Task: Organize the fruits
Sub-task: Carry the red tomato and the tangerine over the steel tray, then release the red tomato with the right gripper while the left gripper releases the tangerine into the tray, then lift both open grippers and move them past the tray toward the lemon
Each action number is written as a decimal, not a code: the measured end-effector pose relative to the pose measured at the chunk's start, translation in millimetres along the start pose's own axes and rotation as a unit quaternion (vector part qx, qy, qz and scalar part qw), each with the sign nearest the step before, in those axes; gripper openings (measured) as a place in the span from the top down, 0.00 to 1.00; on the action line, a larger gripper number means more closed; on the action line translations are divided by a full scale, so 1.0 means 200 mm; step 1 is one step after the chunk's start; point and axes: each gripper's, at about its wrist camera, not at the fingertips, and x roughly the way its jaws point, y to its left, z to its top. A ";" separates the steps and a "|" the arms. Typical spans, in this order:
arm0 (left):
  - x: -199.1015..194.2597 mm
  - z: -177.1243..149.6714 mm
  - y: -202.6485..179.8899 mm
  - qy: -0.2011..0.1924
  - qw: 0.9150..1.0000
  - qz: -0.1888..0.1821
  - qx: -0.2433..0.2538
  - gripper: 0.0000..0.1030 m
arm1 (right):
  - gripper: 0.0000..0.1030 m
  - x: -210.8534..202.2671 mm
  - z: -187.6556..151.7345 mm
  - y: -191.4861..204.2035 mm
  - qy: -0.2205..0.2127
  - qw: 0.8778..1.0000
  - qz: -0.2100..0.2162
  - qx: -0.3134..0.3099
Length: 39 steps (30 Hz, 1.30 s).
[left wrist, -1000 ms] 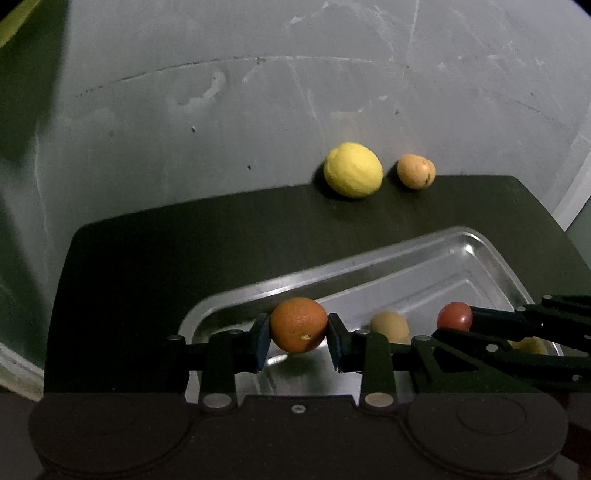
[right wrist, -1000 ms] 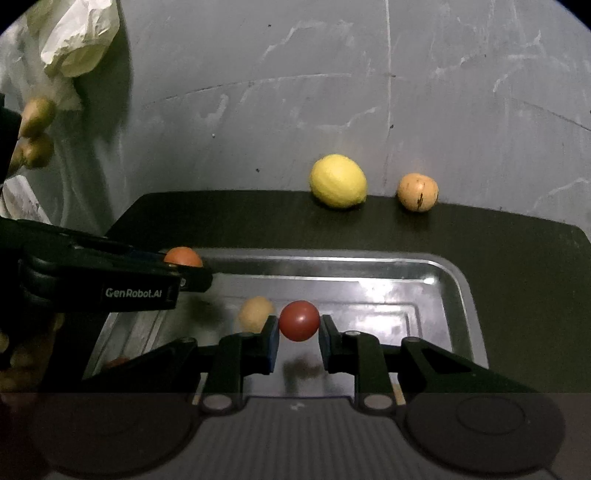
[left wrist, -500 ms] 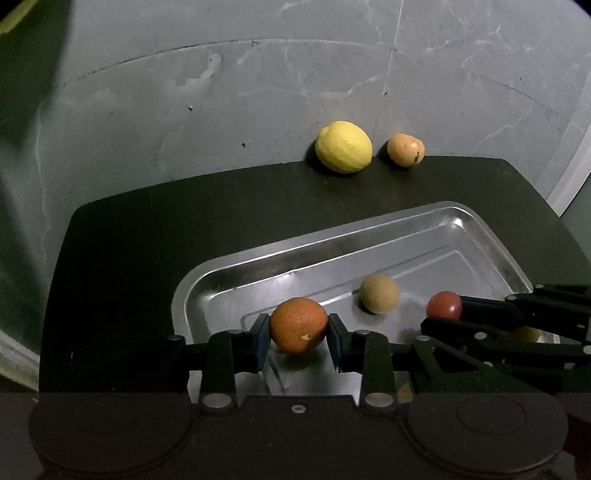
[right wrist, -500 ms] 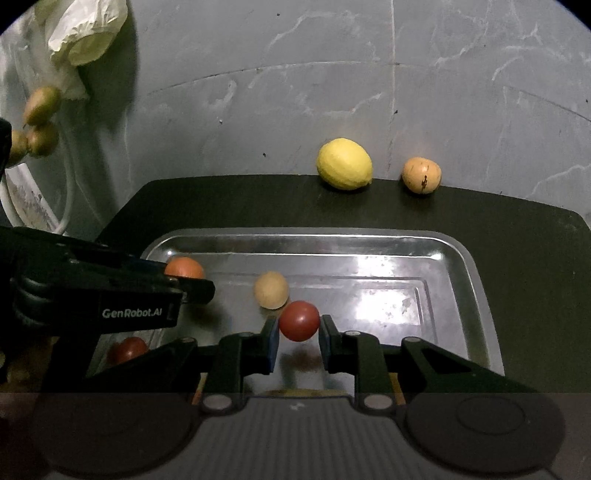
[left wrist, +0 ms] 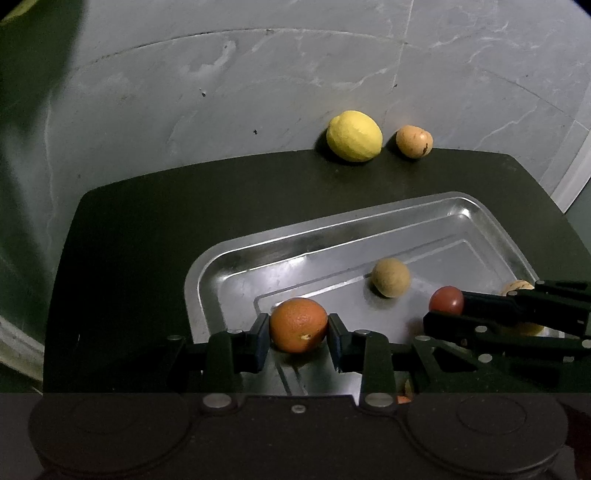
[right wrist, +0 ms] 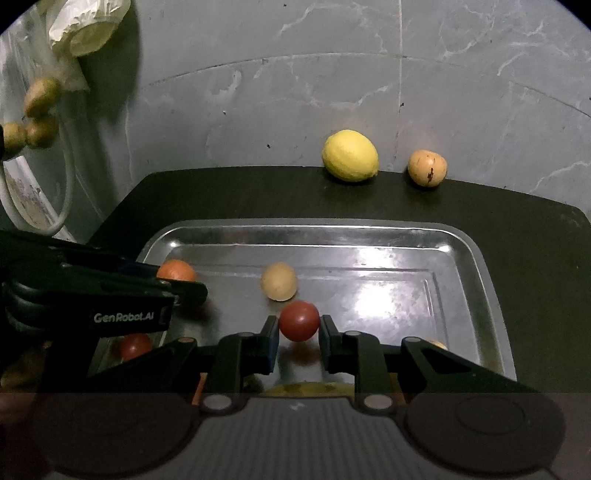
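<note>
My left gripper (left wrist: pixel 298 330) is shut on an orange (left wrist: pixel 298 325) just above the near left part of a steel tray (left wrist: pixel 332 227). My right gripper (right wrist: pixel 299 326) is shut on a red tomato (right wrist: pixel 299 320) over the tray's (right wrist: pixel 332 225) middle. A tan round fruit (right wrist: pixel 279 281) lies in the tray just ahead of the tomato. A second red fruit (right wrist: pixel 135 345) rests in the tray's near left corner, partly hidden by the left gripper's fingers (right wrist: pixel 147 280). A lemon (left wrist: pixel 354 136) and a peach-coloured fruit (left wrist: pixel 413 141) sit at the black table's far edge.
The tray rests on a dark tabletop (left wrist: pixel 147 229) with rounded corners, over a grey marbled floor. Yellowish fruit (right wrist: pixel 437 345) peeks out in the tray under the right gripper's fingers. A white bag (right wrist: pixel 85 26) and small brownish fruits (right wrist: pixel 40 99) are off to the left.
Both grippers, each still holding its fruit, have drawn back over the tray. More of the tray shows, and the tan fruit now lies clear ahead of the fingers.
</note>
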 end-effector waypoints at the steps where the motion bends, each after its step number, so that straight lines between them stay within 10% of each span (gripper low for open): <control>1: 0.00 0.00 0.00 0.001 1.000 0.001 -0.001 0.67 | 0.75 0.00 0.00 0.00 0.000 1.000 0.000 0.000; 19: -0.03 -0.01 0.02 -0.004 1.000 -0.003 -0.006 0.63 | 0.62 -0.04 0.00 0.00 -0.009 1.000 -0.012 0.007; 39: -0.33 -0.11 0.14 -0.061 0.998 -0.023 -0.011 0.02 | 0.03 -0.38 -0.09 0.05 -0.050 0.997 -0.056 0.018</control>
